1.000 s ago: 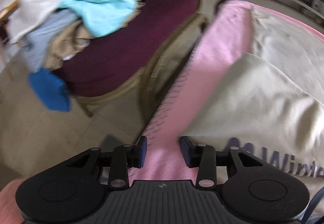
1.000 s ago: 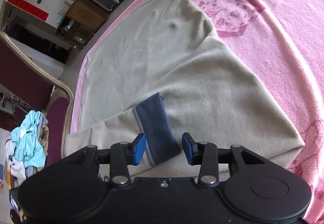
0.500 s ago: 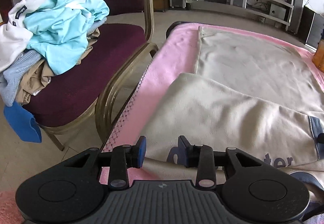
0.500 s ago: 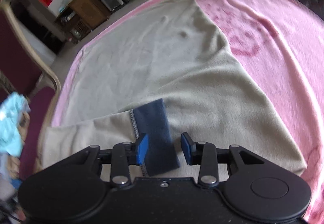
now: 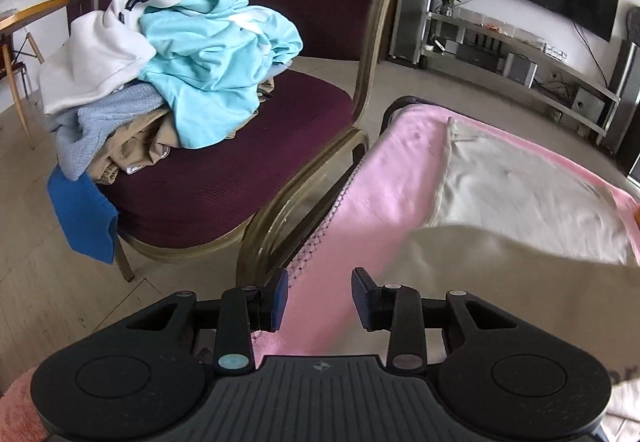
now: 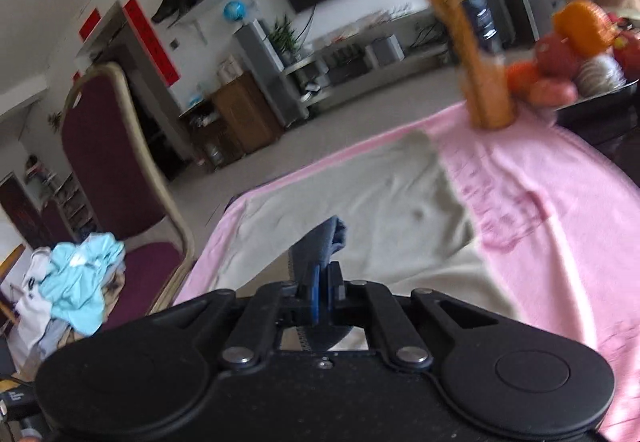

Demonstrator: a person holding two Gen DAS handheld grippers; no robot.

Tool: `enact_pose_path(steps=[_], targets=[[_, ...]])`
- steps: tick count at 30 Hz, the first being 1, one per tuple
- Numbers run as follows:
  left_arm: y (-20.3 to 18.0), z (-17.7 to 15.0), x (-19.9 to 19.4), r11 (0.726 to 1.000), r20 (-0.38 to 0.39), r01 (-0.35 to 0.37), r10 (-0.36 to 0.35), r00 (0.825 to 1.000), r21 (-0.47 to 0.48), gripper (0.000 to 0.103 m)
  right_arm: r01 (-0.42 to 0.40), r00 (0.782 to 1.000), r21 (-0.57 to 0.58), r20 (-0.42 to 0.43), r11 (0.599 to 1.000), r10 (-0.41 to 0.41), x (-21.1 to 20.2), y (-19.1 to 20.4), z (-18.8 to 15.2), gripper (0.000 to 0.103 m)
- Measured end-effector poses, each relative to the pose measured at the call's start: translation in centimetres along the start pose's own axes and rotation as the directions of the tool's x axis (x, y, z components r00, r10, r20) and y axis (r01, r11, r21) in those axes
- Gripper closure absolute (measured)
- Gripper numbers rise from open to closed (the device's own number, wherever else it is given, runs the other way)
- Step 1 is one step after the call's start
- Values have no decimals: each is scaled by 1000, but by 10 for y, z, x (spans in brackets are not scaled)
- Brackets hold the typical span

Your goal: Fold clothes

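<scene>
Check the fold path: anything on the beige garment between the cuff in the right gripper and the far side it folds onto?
Nothing visible. The right gripper is shut on the navy cuff; the beige garment beyond lies bare. The orange bottle stands past it on the pink blanket.

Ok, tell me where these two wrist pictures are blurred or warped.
Right wrist view: motion smear across the tall orange drink bottle, the piled fruit and the pink towel's print; right gripper sharp. Left wrist view: crisp on the heap of clothes, slight smear on the lifted beige fabric edge; fisheye bows the maroon chair's frame.
</scene>
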State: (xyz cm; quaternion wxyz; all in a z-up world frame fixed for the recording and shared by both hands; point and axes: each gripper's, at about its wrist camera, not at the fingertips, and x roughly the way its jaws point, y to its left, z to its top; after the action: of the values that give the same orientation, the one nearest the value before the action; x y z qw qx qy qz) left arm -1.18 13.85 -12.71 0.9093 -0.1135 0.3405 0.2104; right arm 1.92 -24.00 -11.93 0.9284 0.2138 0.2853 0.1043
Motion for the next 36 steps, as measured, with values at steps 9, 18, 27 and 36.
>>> enact_pose_path(steps=[9,18,27,36], targets=[[-13,-5,10,997,-47,-3,7,999,79,68,192,975,85,-132,978,-179,25,-42,-2,99],[-32,-14,14,980,-93,52,-34,995,194,75,377,900,-54,-217,925,-379,42,-36,-17,75],[-70,-17,40,927,-186,133,-71,980,351,91,69,945,352,-324,934,52,57,-75,-21,88],[-29,-23,48,975,-273,6,57,960,222,65,282,923,435,-365,855,-119,46,-105,-30,103]])
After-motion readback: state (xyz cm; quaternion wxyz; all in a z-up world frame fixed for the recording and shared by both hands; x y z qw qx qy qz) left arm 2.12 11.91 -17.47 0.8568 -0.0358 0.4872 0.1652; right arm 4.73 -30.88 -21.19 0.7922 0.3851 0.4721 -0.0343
